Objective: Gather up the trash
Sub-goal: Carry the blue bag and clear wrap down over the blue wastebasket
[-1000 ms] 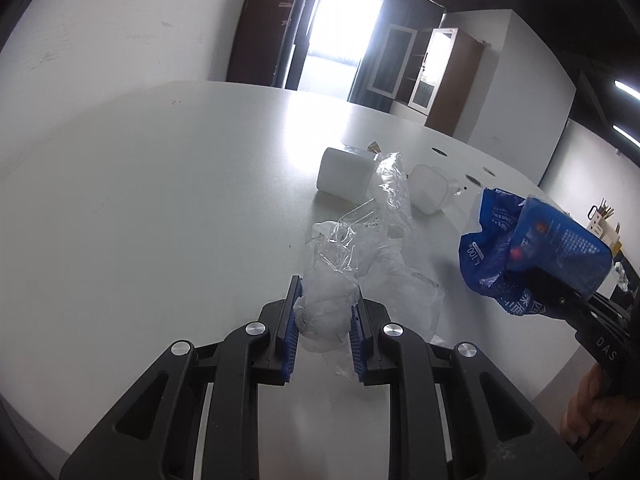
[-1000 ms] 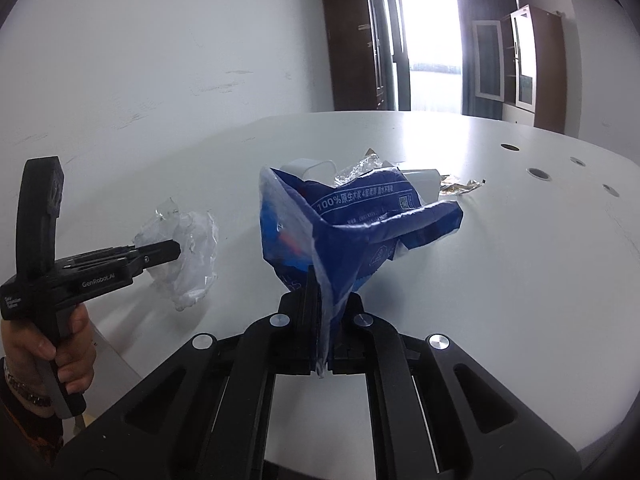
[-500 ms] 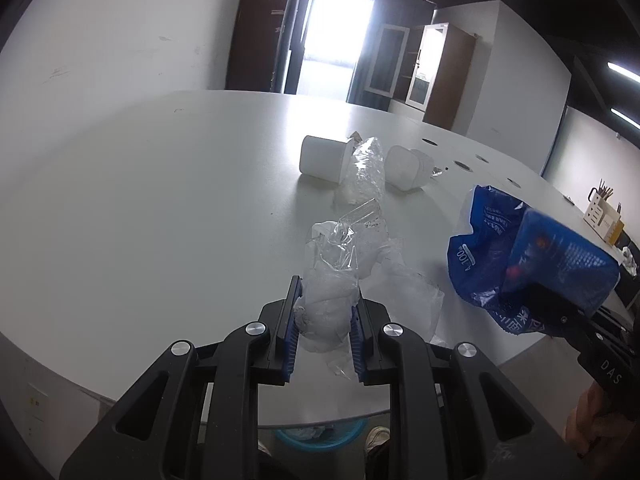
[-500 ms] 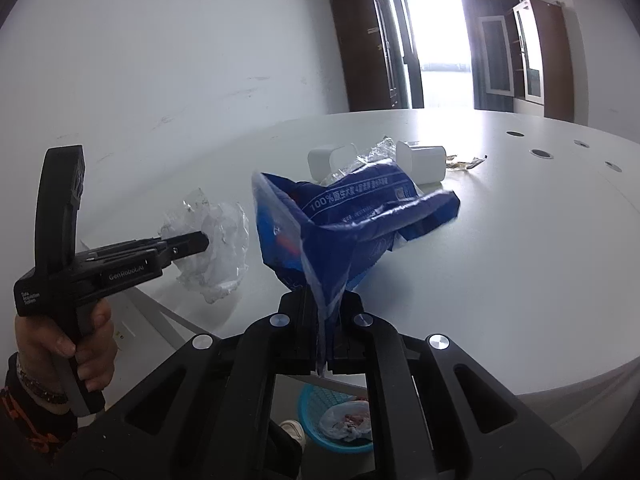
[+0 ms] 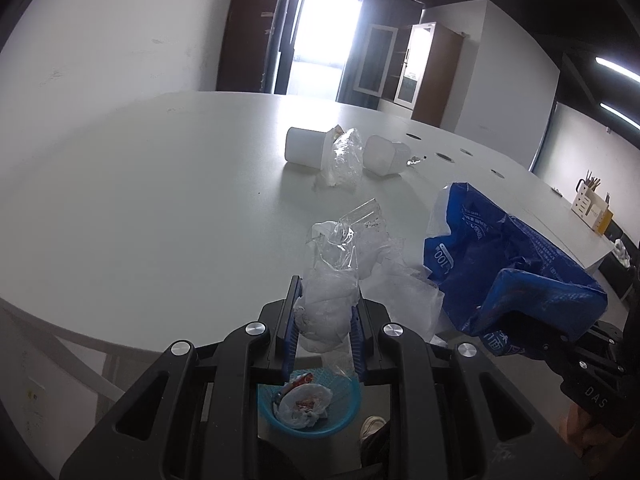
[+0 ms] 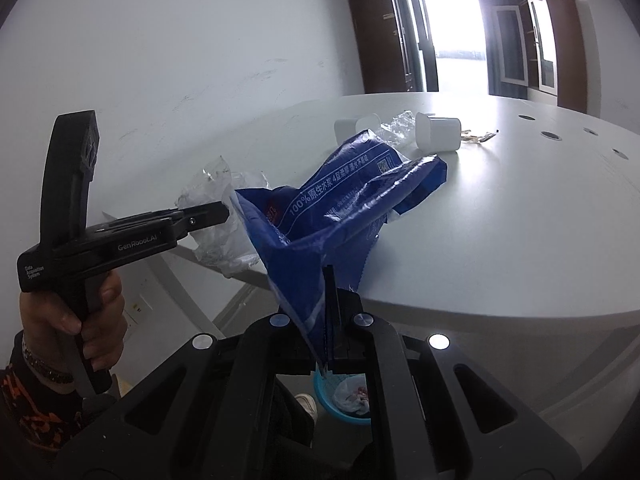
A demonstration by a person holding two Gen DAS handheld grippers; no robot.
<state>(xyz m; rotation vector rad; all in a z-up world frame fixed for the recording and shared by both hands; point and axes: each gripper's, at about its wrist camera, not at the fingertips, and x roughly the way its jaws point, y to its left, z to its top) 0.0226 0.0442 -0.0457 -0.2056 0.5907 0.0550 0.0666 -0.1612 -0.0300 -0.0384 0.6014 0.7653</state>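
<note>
Trash is clamped in both my grippers, clear plastic wad (image 5: 326, 304) in the left gripper (image 5: 323, 334), blue bag (image 6: 340, 216) in the right gripper (image 6: 326, 320), so I should centre each over the blue basket (image 5: 344, 420) below the table (image 5: 160, 200) edge before letting go.

Crumpled clear plastic wrap (image 5: 328, 300) clamped between blue pads, hanging past table edge. Crinkled blue plastic bag with white print (image 6: 340, 208) pinched at one corner, to its right. Round blue plastic basket (image 5: 344, 420) on floor below, holding white wrapper.
</note>
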